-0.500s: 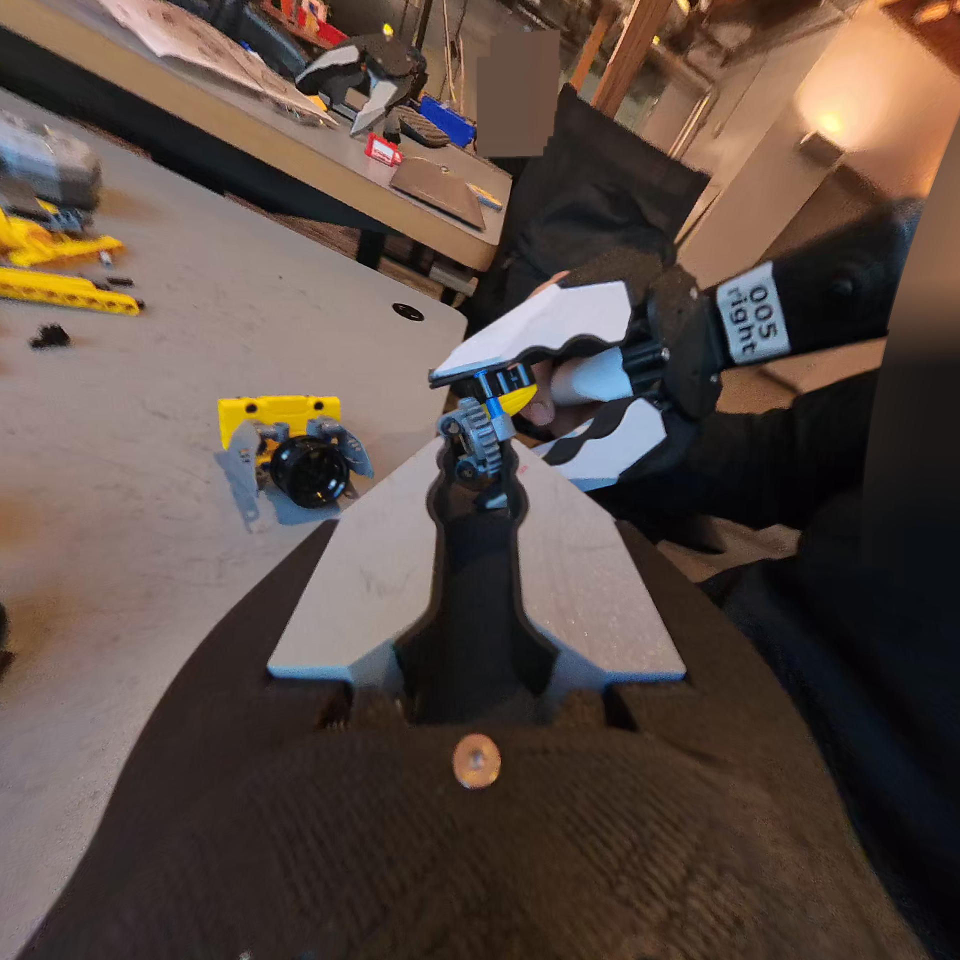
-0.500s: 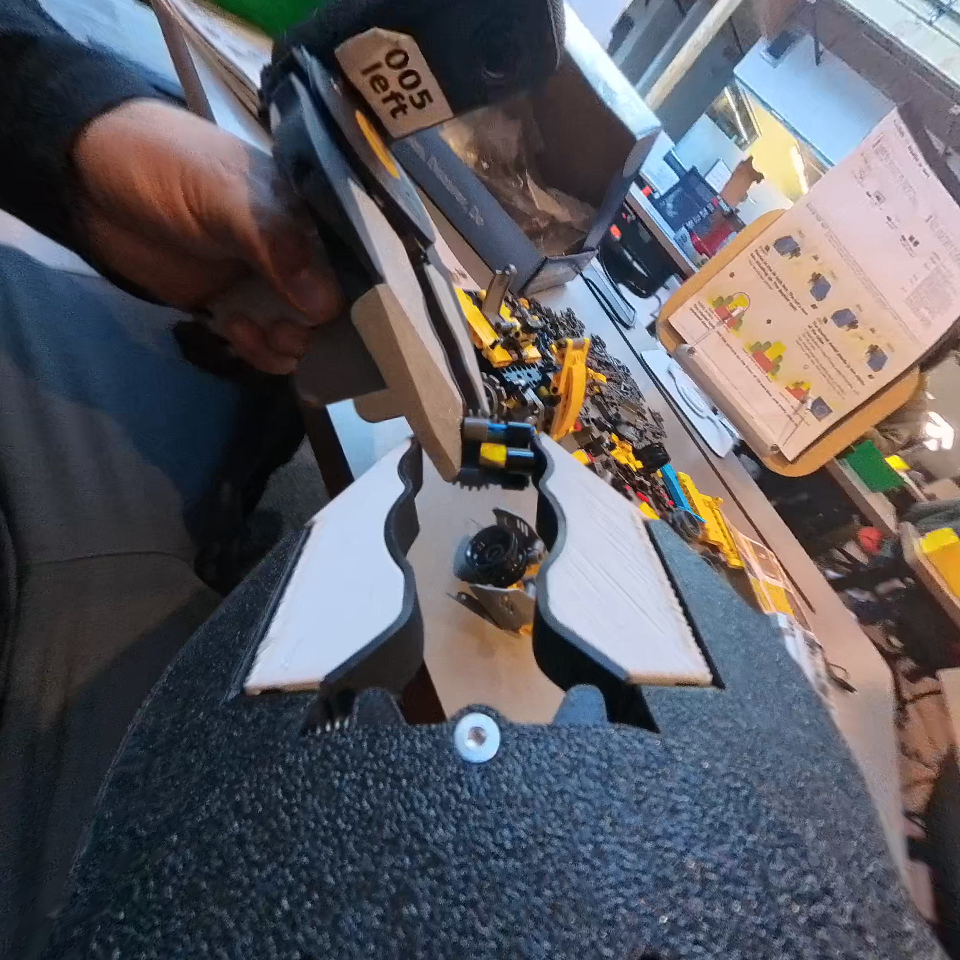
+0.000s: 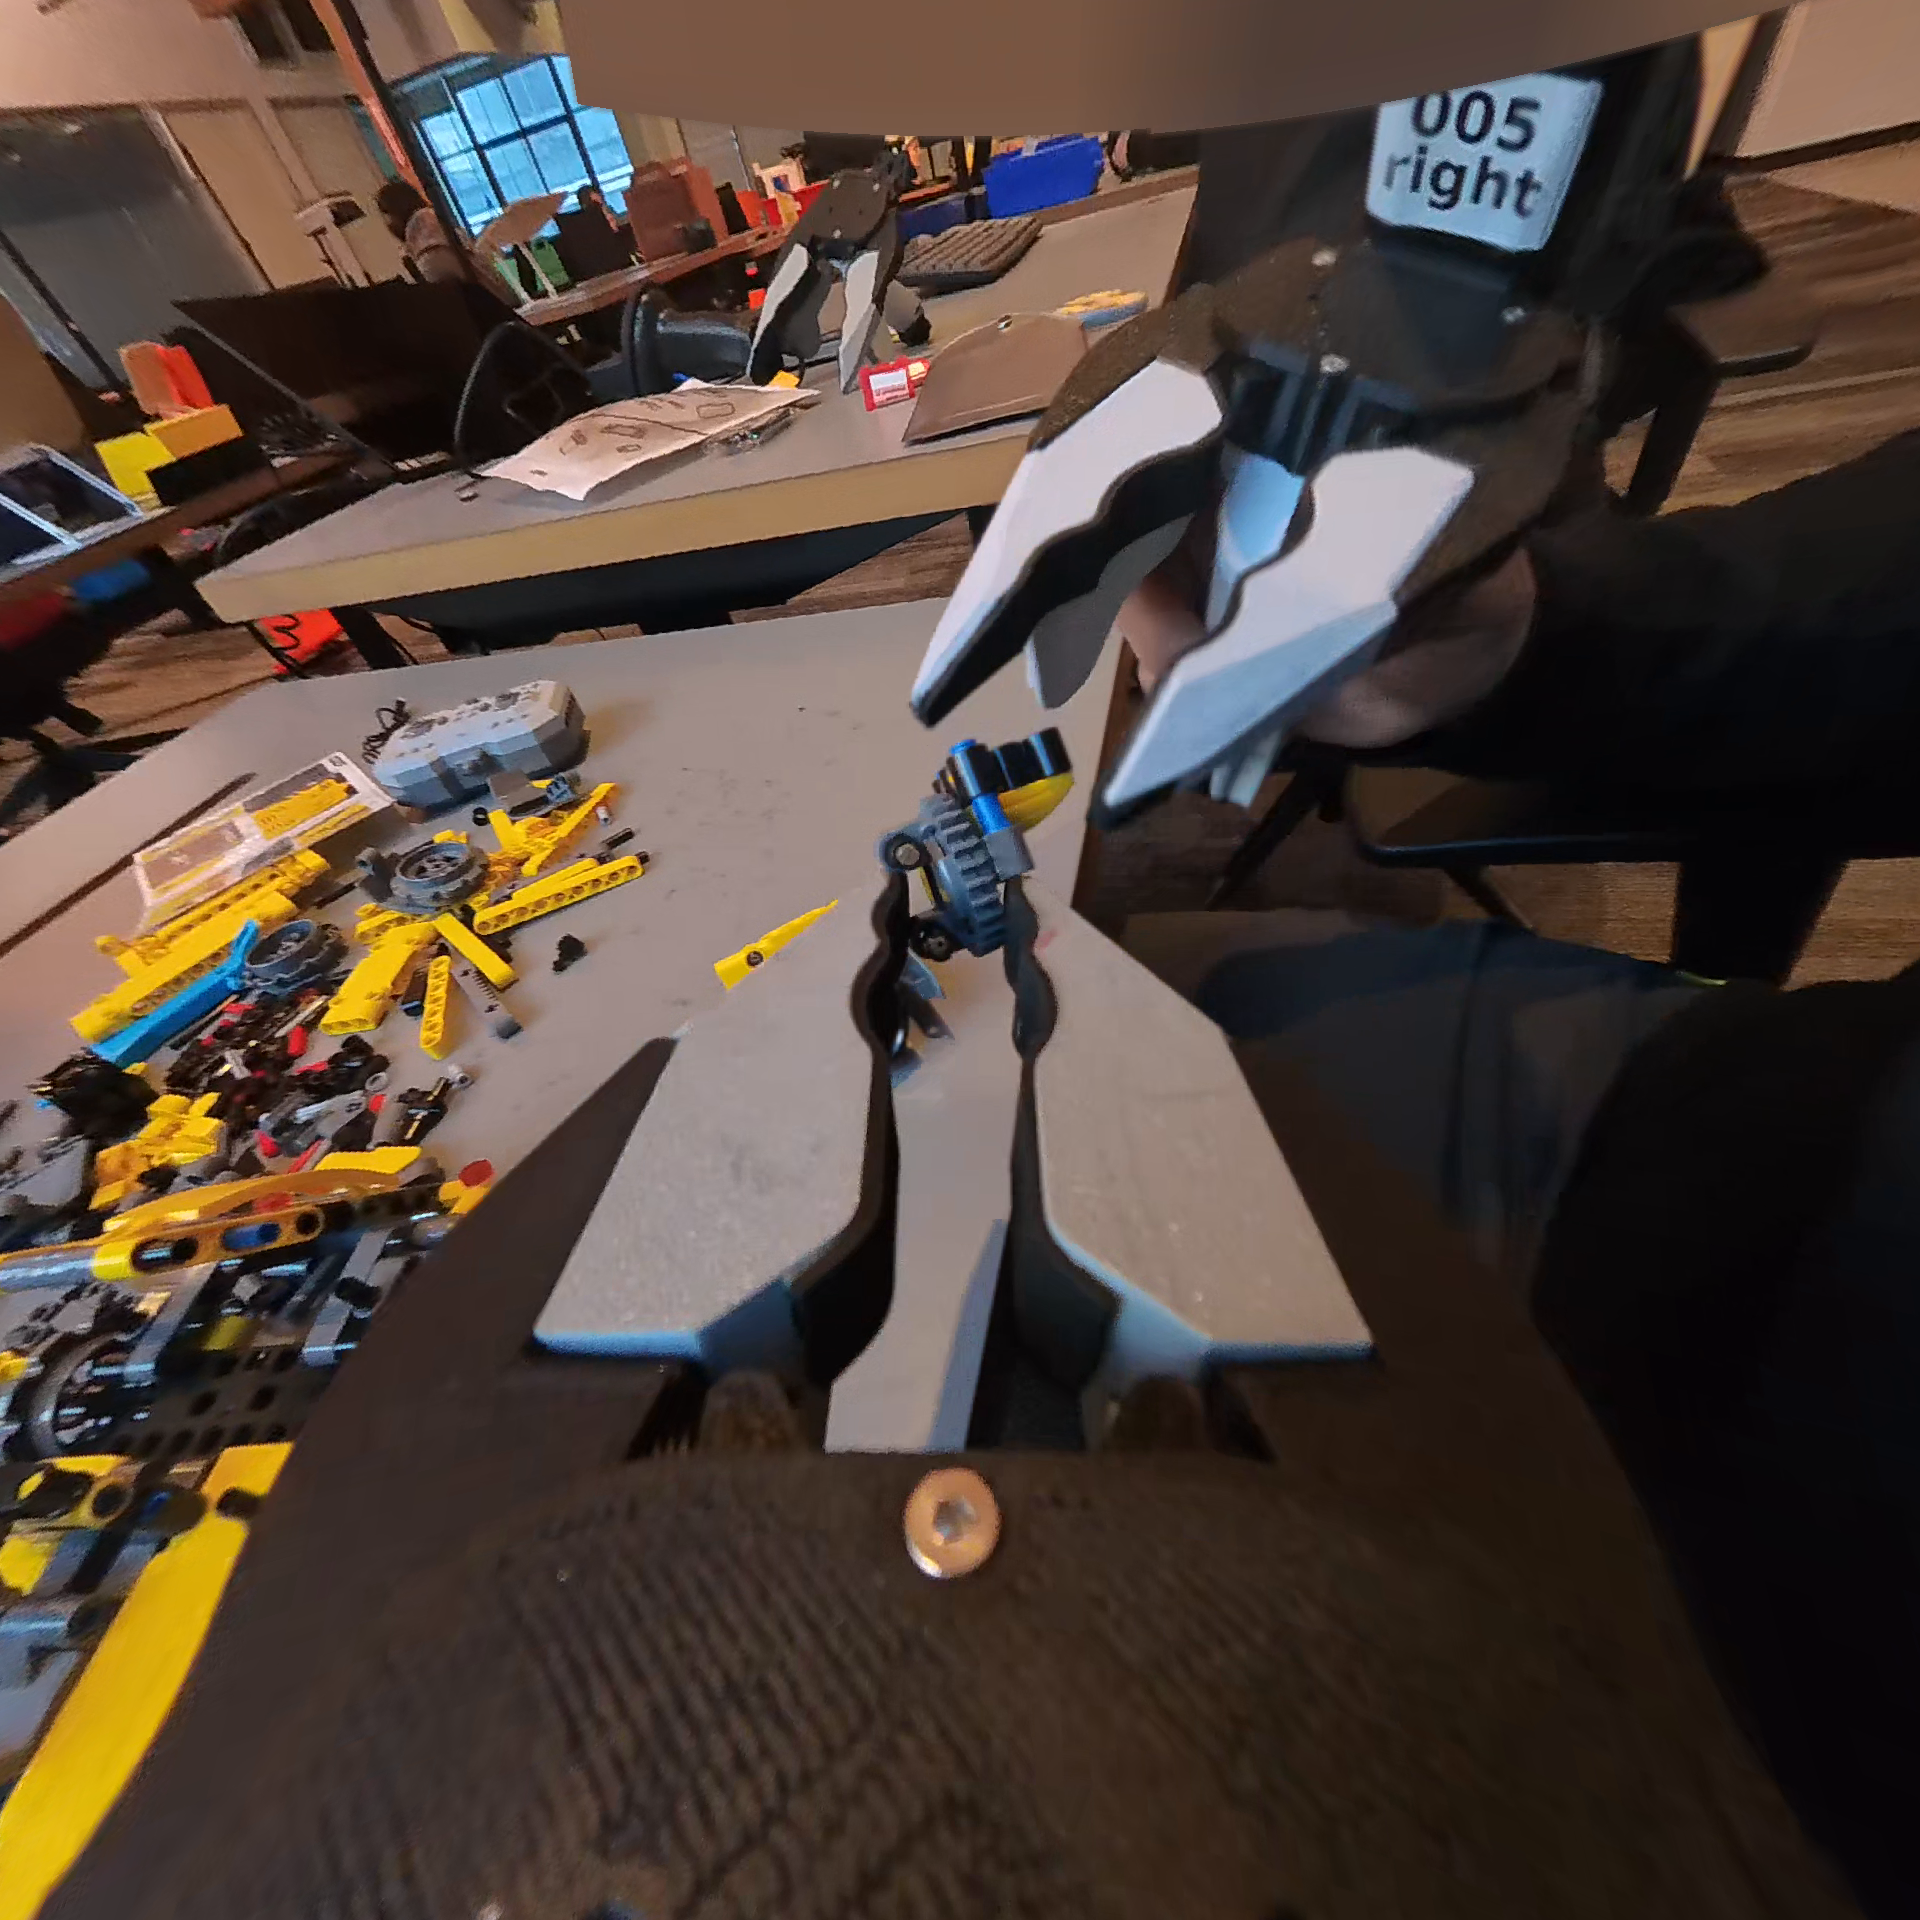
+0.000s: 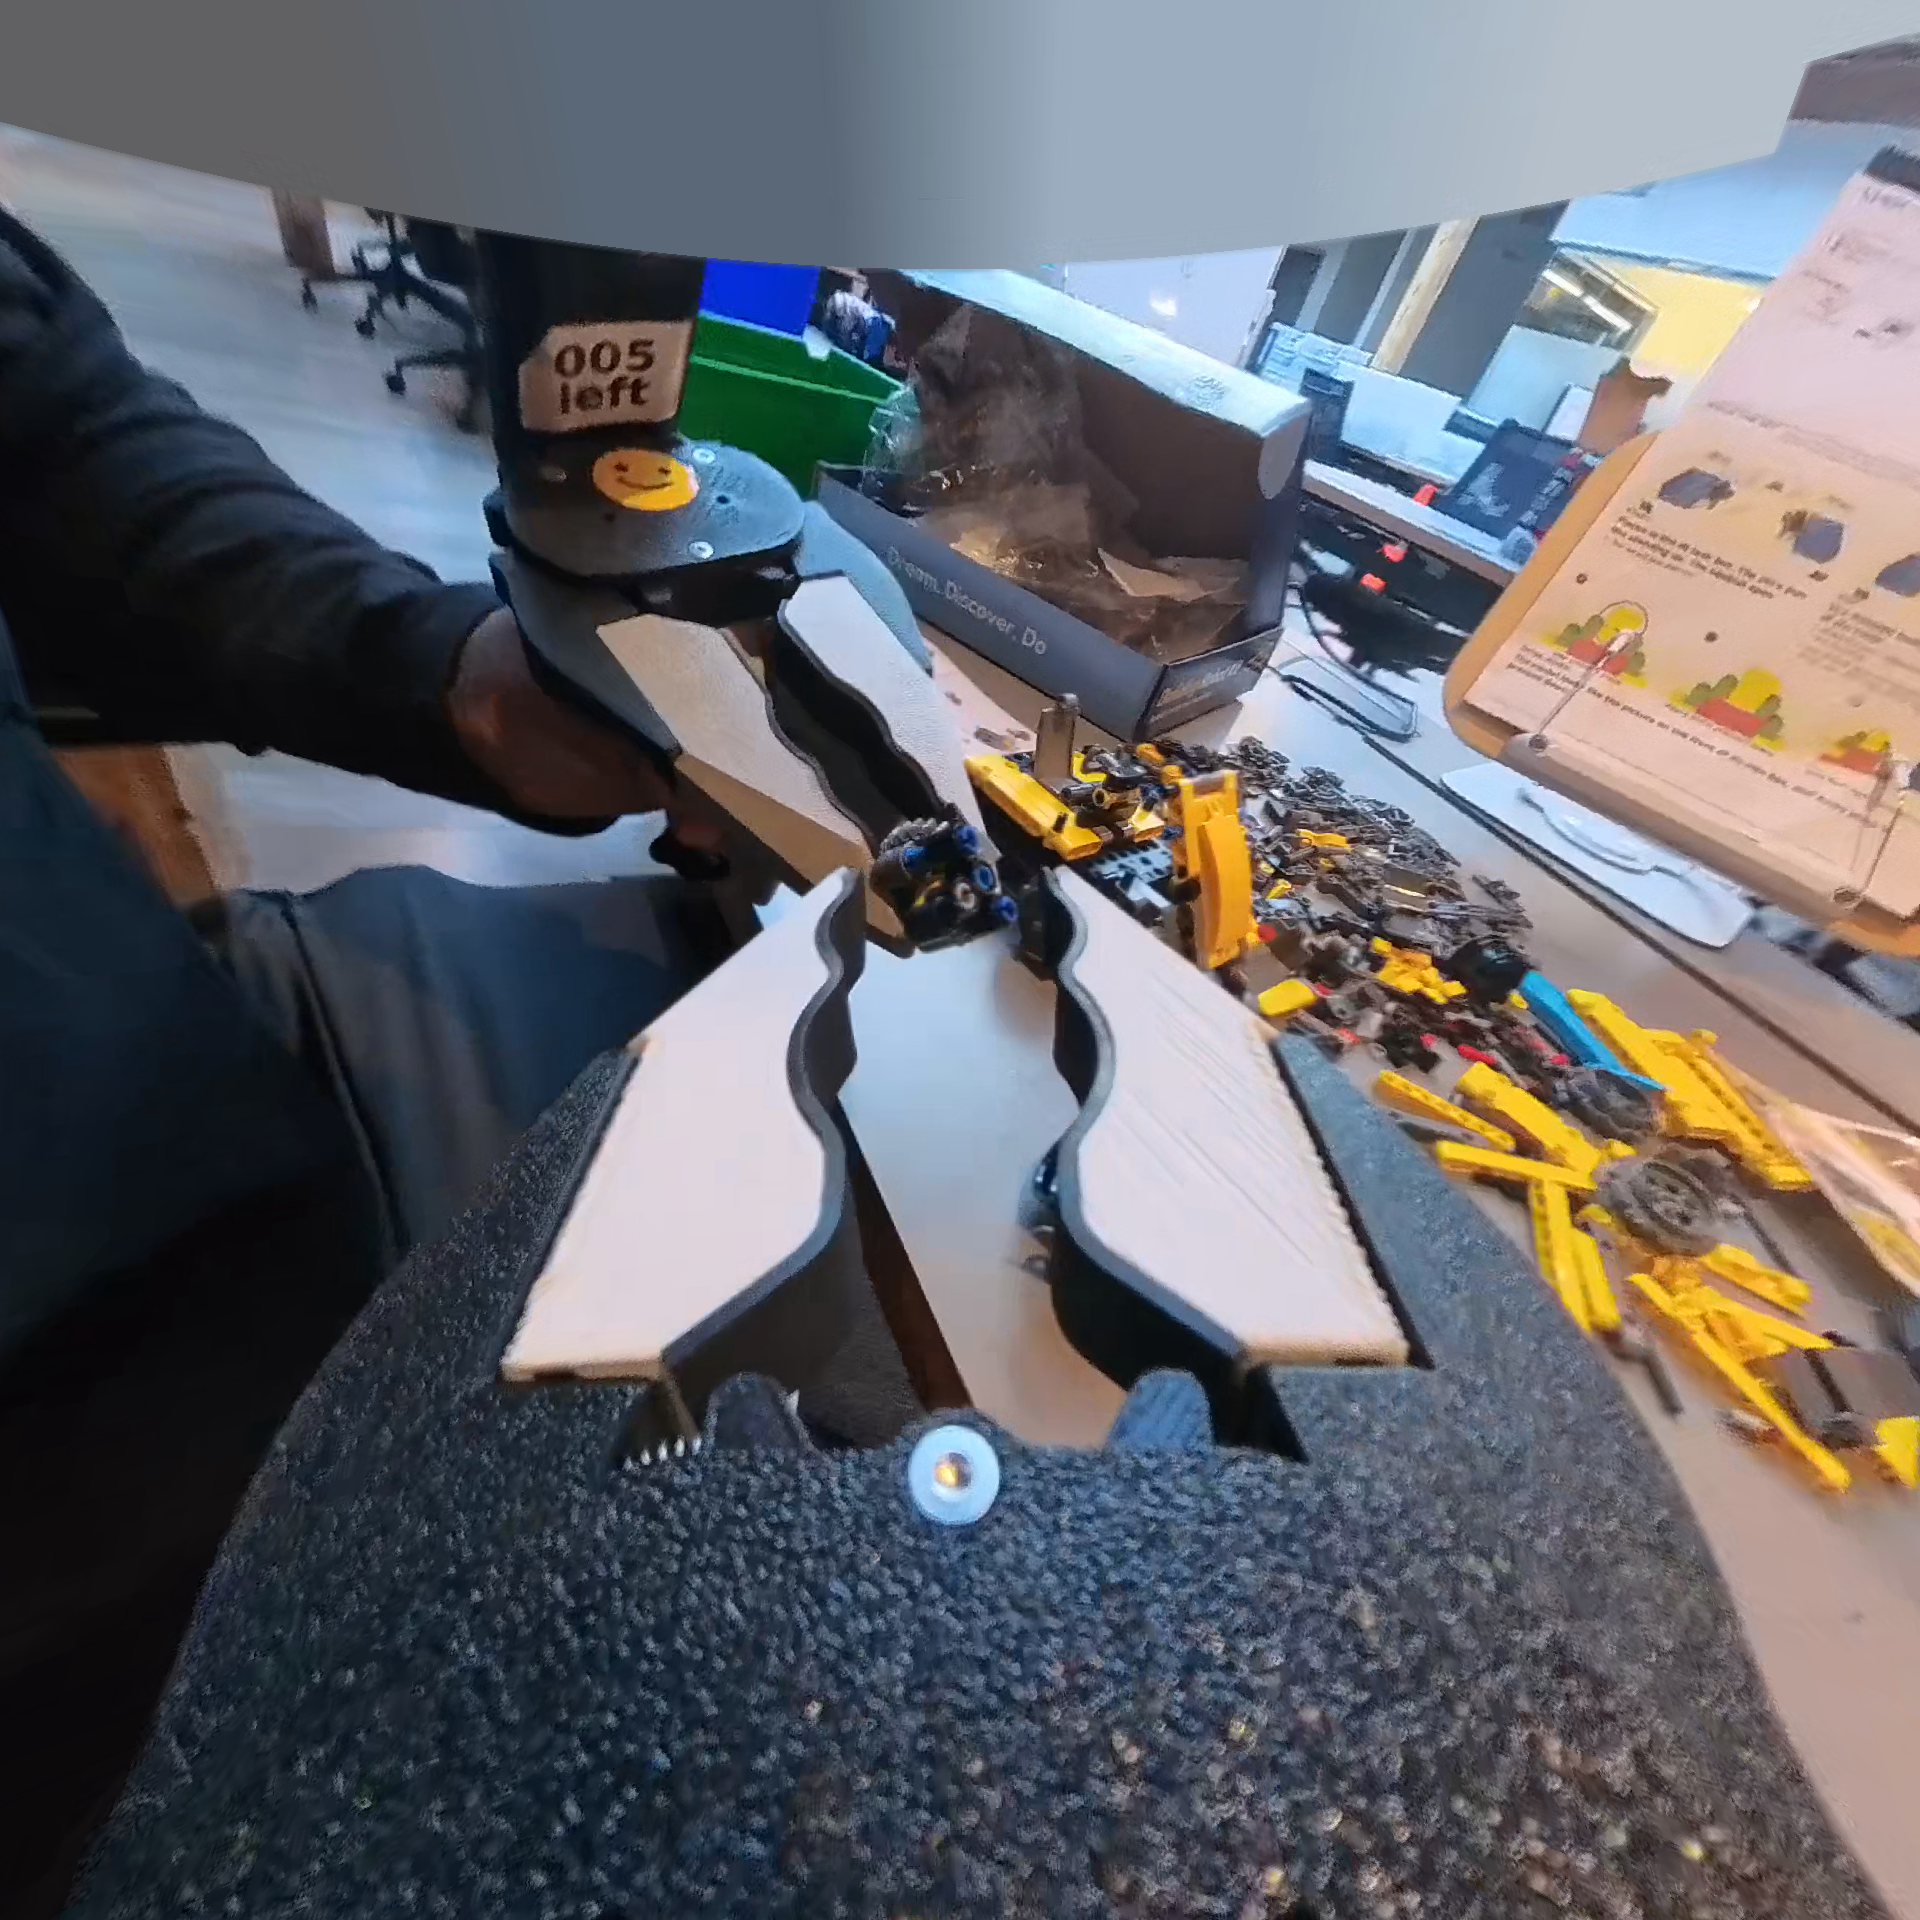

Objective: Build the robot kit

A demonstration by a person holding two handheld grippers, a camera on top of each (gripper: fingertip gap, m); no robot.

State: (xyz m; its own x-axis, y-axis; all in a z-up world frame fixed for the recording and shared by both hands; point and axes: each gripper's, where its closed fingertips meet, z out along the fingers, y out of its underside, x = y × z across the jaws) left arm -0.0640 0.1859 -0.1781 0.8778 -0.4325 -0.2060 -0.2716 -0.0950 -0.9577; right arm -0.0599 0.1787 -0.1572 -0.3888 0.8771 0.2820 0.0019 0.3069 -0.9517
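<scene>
The left hand-held gripper (image 3: 951, 914) is closed narrowly on a small grey, black and yellow brick-built gear assembly with blue pins (image 3: 971, 836), pinched at its fingertips and raised above the grey surface (image 3: 748, 748). The right hand-held gripper (image 3: 1023, 748) hangs just beyond and above that assembly, its fingers spread apart and holding nothing; in its own view the assembly (image 4: 940, 883) sits right ahead of its tips, apart from them. To the left gripper's left, a heap of loose yellow and black plastic building pieces (image 3: 312, 997) covers the surface.
</scene>
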